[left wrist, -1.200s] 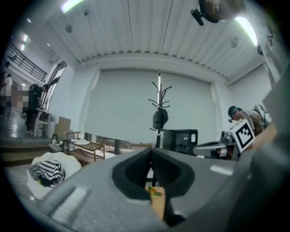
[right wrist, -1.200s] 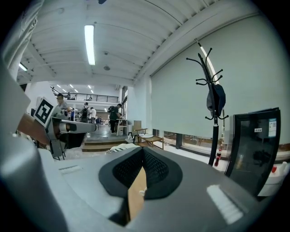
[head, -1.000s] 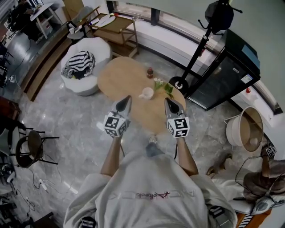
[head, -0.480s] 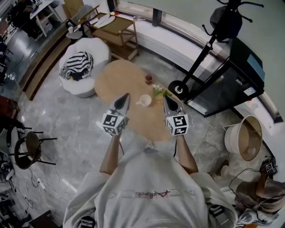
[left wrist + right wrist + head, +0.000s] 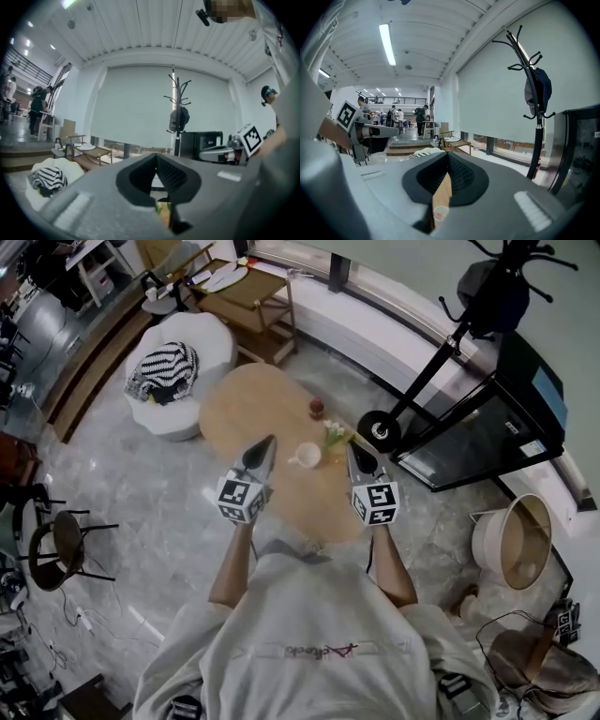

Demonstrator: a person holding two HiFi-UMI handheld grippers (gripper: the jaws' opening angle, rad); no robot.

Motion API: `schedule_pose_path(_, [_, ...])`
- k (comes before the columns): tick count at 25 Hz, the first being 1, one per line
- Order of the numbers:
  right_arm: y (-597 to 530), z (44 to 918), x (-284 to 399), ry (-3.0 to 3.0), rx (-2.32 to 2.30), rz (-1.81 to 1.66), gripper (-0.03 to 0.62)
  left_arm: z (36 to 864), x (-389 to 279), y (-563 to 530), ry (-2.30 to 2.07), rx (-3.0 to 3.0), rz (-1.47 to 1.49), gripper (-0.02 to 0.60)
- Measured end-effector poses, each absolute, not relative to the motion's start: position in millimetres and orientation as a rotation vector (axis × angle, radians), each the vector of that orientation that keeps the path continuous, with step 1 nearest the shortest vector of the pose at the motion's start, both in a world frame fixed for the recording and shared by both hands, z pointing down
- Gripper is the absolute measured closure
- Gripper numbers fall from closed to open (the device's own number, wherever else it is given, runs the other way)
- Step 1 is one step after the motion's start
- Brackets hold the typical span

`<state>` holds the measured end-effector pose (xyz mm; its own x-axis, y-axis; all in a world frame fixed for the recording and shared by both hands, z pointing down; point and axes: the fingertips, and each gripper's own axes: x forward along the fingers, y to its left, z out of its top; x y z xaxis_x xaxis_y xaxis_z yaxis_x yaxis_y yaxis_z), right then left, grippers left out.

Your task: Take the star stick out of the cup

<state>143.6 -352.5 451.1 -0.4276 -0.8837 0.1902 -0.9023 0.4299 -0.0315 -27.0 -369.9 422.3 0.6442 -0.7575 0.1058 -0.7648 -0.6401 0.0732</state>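
Observation:
A white cup (image 5: 307,455) stands on the oval wooden table (image 5: 246,404). A pale green and white cluster (image 5: 335,433) stands just right of it; I cannot make out the star stick. My left gripper (image 5: 267,443) is shut, left of the cup and apart from it. On the cup's right, my right gripper (image 5: 353,453) is shut and holds nothing. In the right gripper view the cup (image 5: 440,213) shows low in the slit below the shut right gripper (image 5: 447,155). The left gripper (image 5: 157,157) has its tips together in its own view.
A small red object (image 5: 317,408) sits farther back on the table. A white pouf with a striped cloth (image 5: 173,371) is at the left. A black coat stand (image 5: 379,430) and a dark cabinet (image 5: 487,423) stand right of the table. A wooden chair (image 5: 248,296) is beyond.
Both grippers have moved forward over the table, and the cup now lies nearly between their tips. Both stay shut.

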Motion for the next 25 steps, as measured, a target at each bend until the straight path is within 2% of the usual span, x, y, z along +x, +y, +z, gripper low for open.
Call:
schedule_pose_path(17, [-402.0,463.5,103.2,-2.497,1.643,0.263,0.589,455.9,-57.2,-401.7,-1.147,2.727,0.134,0.583])
schedule_pose_path(25, [-396.2,486.4,108.9,-2.490,1.636,0.313,0.589,474.7,-59.5,-396.7,-1.153,2.702,0.178,0.583])
